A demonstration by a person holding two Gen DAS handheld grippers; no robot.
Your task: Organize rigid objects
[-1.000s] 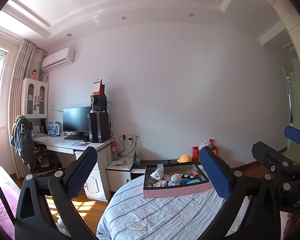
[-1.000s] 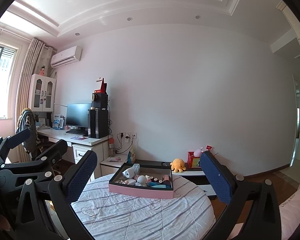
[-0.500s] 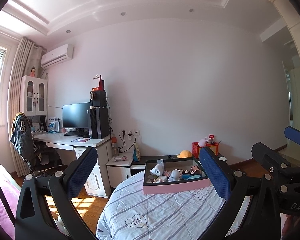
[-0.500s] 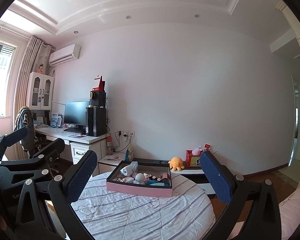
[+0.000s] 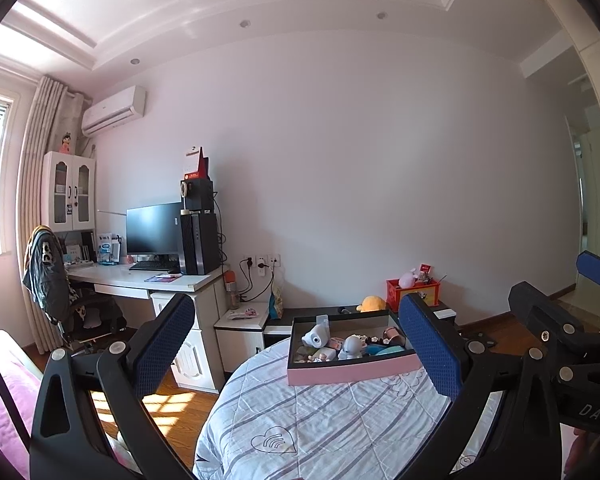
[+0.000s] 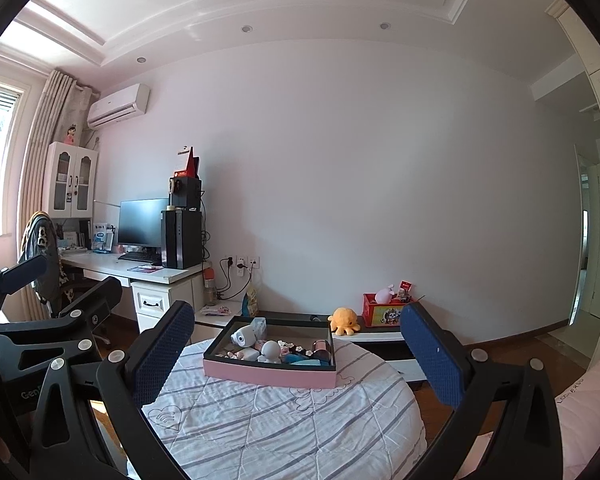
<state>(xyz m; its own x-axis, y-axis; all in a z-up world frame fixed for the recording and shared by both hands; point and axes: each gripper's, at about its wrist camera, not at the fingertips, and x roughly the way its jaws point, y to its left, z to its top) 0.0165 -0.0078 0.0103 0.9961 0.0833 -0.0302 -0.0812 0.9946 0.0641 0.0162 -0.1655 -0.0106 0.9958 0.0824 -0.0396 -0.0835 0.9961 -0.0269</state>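
Note:
A pink-sided box (image 5: 348,370) with a dark rim sits on a round table with a striped quilted cloth (image 5: 320,420). It holds several small rigid items, among them a white camera-like toy (image 5: 314,336) and a white figurine (image 5: 352,346). The box also shows in the right wrist view (image 6: 268,374). My left gripper (image 5: 296,344) is open and empty, held above the near side of the table. My right gripper (image 6: 296,348) is open and empty, also short of the box. Each gripper shows at the edge of the other's view.
A white desk (image 5: 140,280) with a monitor and a computer tower stands at the left, with a chair draped in a jacket (image 5: 44,276). A low cabinet behind the table holds an orange plush (image 6: 342,320) and a red box (image 6: 384,312). Wooden floor lies around the table.
Both views have tilted down a little and drawn slightly nearer the table, so the box sits lower in frame. Both grippers stay open and empty.

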